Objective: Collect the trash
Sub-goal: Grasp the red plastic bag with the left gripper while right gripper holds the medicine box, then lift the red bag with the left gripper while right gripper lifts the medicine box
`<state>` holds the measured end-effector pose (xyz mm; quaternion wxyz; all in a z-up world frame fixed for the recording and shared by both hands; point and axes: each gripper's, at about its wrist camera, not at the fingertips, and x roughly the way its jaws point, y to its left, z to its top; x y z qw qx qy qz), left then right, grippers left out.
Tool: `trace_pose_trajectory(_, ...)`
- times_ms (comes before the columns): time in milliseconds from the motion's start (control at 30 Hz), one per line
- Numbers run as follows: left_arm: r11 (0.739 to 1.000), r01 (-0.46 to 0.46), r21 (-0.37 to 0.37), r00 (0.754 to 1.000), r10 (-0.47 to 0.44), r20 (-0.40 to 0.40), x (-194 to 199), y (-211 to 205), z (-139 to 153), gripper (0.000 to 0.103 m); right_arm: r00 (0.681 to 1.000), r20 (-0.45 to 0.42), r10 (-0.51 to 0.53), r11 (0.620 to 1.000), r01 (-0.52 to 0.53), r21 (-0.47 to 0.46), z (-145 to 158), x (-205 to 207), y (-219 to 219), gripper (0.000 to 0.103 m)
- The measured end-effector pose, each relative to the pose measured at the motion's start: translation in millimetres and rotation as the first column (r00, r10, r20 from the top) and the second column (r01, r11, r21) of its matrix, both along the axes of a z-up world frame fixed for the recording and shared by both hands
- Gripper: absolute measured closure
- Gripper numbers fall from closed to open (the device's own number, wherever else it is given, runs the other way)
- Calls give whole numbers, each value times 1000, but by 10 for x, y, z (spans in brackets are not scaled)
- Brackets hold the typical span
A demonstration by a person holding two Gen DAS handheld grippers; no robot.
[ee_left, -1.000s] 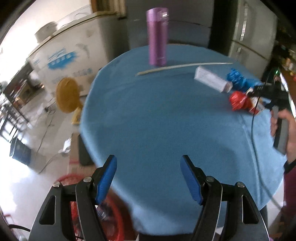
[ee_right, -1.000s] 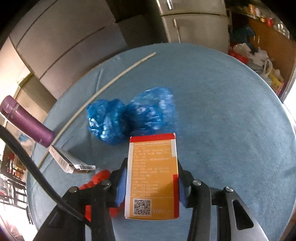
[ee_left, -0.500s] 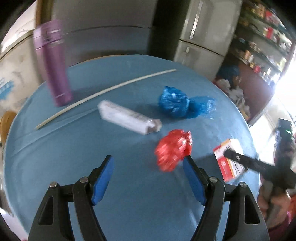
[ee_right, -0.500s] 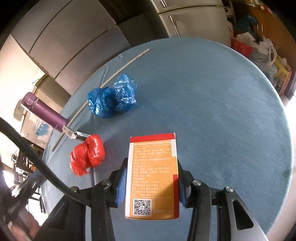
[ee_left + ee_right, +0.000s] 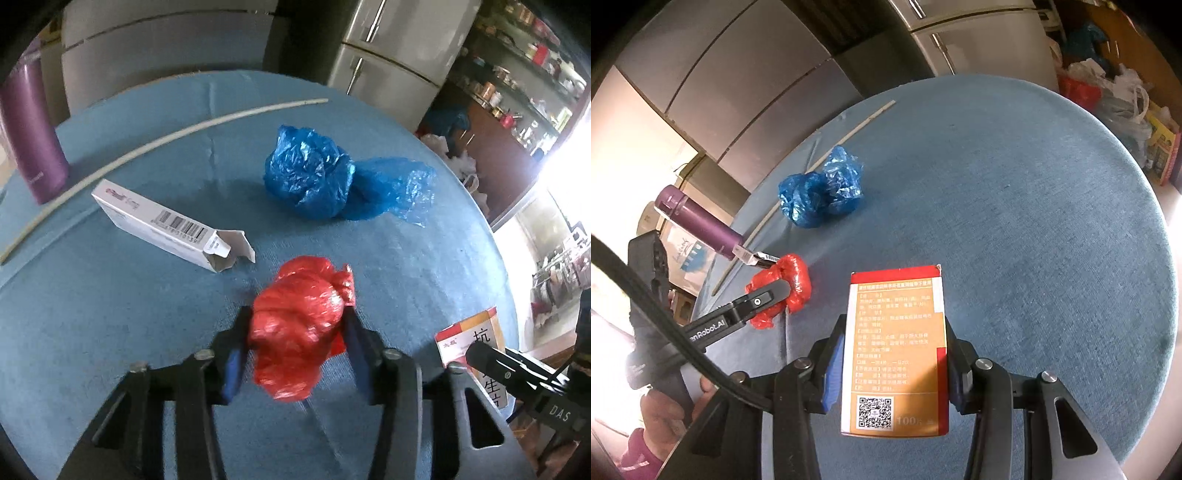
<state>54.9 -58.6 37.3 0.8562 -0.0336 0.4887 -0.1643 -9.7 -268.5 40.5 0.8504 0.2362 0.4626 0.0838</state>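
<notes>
Our left gripper (image 5: 295,328) has just been closing, its jaws now pinching the red bag (image 5: 301,325) between them; our right gripper (image 5: 892,354) clamps the orange box (image 5: 895,350) upright between its jaws.

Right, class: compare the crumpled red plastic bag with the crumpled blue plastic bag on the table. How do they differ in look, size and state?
The red plastic bag is one tight wad; the blue plastic bag is bulkier, with a looser lobe spreading to one side. The red plastic bag sits between the jaws of the left gripper, which have just been closing on it; the blue plastic bag lies free, farther back on the table. Both are crumpled, shiny plastic.
</notes>
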Motion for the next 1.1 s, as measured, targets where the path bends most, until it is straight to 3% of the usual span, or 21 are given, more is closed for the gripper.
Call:
trace_pose_trajectory(233,998,-57,26,996,55,75,-474,203,240,60,998,27,49,999,-49,-4,145,-114,226,55)
trace_pose_trajectory(433,987,-158,31,983,155,102,-1061,651,390,60,986,36,161,987,-160,-23,250,-274,760,55)
trace_pose_trajectory(600,960,-276,46,959,272,79,-1514,1057,308,60,970,24,243,968,-241,-71,249,-432,1200,55)
trace_pose_trajectory(867,952,-306,13,952,306,-4,-1710,1253,-25,57,962,-16,273,945,-272,-180,47,-536,1498,53)
trace_pose_trajectory(1033,955,-296,-23,955,296,2,-1857,1365,25,37,958,2,285,952,-283,-115,39,-576,1379,36)
trace_pose_trajectory(1100,957,-288,-30,957,288,28,-1914,1385,90,34,957,33,287,955,-284,-82,118,-627,1303,32)
